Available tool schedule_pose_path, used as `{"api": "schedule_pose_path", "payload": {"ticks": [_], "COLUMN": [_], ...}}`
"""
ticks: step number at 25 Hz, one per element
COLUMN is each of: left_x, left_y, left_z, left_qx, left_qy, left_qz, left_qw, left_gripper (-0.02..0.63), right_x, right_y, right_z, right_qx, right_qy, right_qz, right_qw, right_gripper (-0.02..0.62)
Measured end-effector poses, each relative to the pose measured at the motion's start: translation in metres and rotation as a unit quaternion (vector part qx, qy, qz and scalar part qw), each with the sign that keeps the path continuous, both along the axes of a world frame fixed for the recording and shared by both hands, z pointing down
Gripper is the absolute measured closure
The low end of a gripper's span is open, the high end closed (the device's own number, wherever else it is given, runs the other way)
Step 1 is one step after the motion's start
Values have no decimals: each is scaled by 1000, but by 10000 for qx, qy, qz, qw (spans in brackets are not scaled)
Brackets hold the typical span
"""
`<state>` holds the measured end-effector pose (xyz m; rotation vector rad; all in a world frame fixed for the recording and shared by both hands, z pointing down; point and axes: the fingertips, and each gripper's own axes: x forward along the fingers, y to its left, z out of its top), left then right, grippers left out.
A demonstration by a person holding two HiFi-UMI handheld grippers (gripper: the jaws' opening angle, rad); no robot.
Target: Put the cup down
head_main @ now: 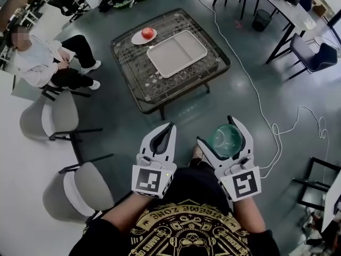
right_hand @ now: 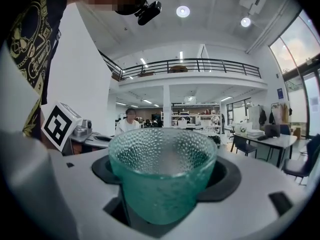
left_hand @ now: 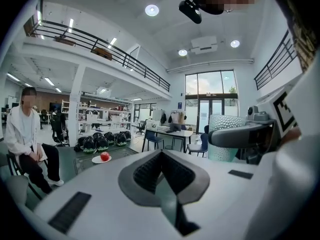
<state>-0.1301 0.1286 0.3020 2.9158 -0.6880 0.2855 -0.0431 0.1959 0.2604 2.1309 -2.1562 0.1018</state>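
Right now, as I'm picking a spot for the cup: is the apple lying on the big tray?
No, the apple sits on a small plate beside the tray.

The cup is teal translucent glass with a dimpled wall, tapered toward the base, empty. It is upright, mouth up, lower right of centre in the head view, clamped between the jaws of the right hand-held gripper.
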Motion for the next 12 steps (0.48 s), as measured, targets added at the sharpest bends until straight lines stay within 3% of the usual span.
{"api": "schedule_pose_path", "payload": {"ticks": [12], "left_x": [61], "left_y": [-3], "left_z": [2], "left_qx": [106], "left_qy": [-107], "left_qz": [-414], "left_qw": [9990], "left_gripper": [604], "right_x": [49], "right_y": [-11], "right_z": [9], "right_qx": [79], "right_qy": [-313], "right_qz": [-581], "right_qw": [9978], "right_gripper": [201]}}
